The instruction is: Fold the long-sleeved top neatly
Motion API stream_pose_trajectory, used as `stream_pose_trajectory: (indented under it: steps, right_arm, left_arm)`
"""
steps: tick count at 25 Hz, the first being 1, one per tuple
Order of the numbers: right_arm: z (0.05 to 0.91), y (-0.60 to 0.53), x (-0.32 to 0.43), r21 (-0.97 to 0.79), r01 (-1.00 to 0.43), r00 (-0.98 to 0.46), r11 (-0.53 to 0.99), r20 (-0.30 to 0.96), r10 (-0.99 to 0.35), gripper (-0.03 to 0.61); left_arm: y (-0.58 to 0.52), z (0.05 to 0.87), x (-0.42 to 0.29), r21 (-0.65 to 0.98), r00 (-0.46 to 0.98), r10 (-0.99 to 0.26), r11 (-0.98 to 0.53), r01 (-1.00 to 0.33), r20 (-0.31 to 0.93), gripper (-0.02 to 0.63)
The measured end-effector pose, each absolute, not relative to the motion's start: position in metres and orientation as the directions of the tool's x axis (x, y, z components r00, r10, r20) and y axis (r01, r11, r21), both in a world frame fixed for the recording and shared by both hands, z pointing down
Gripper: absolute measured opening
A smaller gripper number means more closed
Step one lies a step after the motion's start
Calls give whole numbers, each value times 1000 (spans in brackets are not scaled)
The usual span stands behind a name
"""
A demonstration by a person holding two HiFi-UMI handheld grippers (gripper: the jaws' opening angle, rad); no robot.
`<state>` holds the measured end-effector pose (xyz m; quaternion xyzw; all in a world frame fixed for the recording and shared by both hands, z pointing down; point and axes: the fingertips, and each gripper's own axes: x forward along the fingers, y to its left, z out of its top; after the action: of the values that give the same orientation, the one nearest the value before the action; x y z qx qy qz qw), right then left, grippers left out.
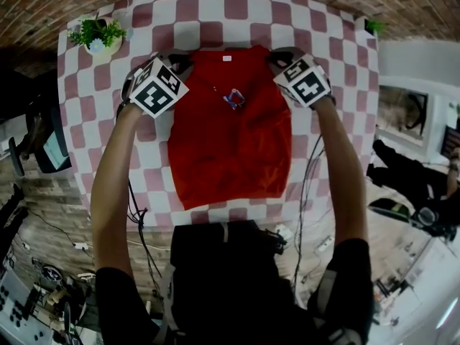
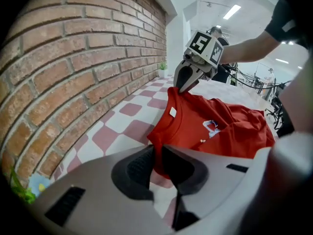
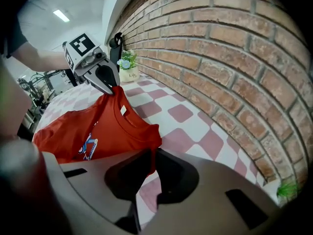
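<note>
The red top [image 1: 230, 135] lies on the checked table [image 1: 86, 128], collar toward the brick wall [image 2: 73, 72], with its 2 shoulder corners raised off it. My left gripper [image 2: 157, 163] is clamped on the left shoulder and my right gripper [image 3: 151, 168] on the right one, fabric pinched between the pads. A potted plant [image 1: 99, 34] stands at the table's far left corner.

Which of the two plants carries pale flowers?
The larger plant in the white pot, far left corner; the small plant far right shows only green.
</note>
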<state>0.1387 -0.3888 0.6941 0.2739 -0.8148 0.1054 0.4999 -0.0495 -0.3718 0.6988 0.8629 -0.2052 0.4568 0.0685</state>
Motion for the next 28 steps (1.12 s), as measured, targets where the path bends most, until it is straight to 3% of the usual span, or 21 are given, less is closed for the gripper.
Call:
stream_pose_trajectory:
  steps: [12, 28]
  right_arm:
    - [621, -343, 147, 207, -558, -379, 804, 798, -469, 34]
    - [545, -195, 158, 275, -582, -448, 765, 678, -584, 32]
  left_arm:
    - [-326, 618, -39, -253, 510, -432, -888, -384, 744, 52]
    - [-168, 543, -27, -415, 522, -554, -832, -367, 649, 52]
